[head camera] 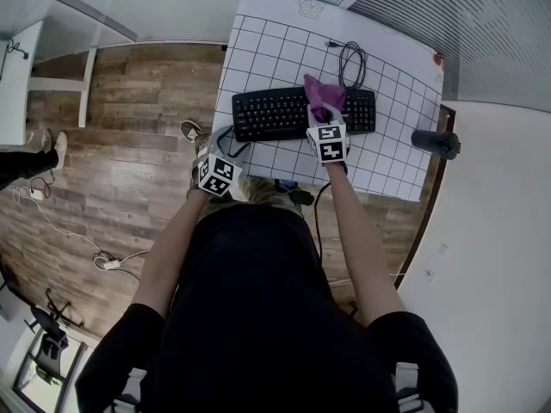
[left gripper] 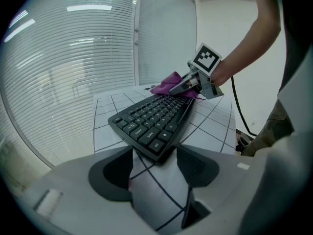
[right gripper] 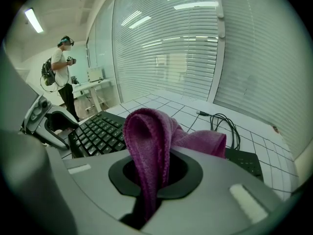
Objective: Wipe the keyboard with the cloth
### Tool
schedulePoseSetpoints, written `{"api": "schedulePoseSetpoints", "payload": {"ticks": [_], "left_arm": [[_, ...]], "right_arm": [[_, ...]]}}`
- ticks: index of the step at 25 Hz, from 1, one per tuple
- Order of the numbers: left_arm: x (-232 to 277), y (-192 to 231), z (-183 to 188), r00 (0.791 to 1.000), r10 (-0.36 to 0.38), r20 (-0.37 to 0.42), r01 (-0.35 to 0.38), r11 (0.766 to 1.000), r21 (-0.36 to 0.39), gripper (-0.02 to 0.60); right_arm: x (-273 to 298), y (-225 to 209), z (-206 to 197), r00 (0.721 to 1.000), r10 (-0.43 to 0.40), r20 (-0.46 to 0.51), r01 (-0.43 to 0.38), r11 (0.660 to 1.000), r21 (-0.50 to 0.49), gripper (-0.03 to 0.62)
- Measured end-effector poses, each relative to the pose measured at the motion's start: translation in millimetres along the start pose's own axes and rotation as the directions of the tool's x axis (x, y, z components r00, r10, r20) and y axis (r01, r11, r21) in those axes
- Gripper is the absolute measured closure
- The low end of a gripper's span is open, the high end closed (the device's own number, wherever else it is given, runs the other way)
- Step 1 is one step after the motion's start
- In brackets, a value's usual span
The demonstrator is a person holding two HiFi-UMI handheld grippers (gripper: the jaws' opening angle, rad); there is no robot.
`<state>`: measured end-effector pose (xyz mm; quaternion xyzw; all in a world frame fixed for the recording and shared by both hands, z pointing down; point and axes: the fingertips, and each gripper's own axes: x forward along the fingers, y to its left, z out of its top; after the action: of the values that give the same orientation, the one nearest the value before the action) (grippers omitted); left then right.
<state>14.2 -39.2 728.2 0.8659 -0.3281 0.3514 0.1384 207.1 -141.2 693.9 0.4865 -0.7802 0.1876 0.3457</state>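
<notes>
1. Right gripper [right gripper: 155, 173]: the jaws are being held shut on a fold of the cloth [right gripper: 146, 141]. The fold is being pinched upright between them, and the loose end is hanging forward.
2. Cloth, location: it is being carried over the right part of the keyboard [head camera: 284, 113], about where the main keys meet the number pad. Contact with the keys is being judged likely, though it cannot be confirmed.
3. Keyboard, location: it is lying on the gridded table [head camera: 258, 33], with its long axis running left to right across the person's front. A coiled cable [head camera: 350, 58] is lying behind it.
4. Left gripper [left gripper: 154, 168]: the jaws are being held apart with nothing clamped. The keyboard's near-left corner is lying just ahead of the gap.
5. Governing relation: most of the keys are lying to the left of the cloth, along the long axis. A leftward sweep by the right gripper is therefore being judged the coming move.
6. Nearer hand: the left gripper is being kept closest to the left end, where it is well placed for steadying.
</notes>
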Motion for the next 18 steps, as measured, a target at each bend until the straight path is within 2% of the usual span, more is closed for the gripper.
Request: {"api": "schedulePoseSetpoints", "payload": {"ticks": [18], "left_arm": [[0, 0, 2, 1.000, -0.005, 0.000, 0.005, 1.000, -0.002, 0.322]], "right_arm": [[7, 33, 8, 0.998, 0.062, 0.013, -0.061, 0.997, -0.037, 0.548]]}}
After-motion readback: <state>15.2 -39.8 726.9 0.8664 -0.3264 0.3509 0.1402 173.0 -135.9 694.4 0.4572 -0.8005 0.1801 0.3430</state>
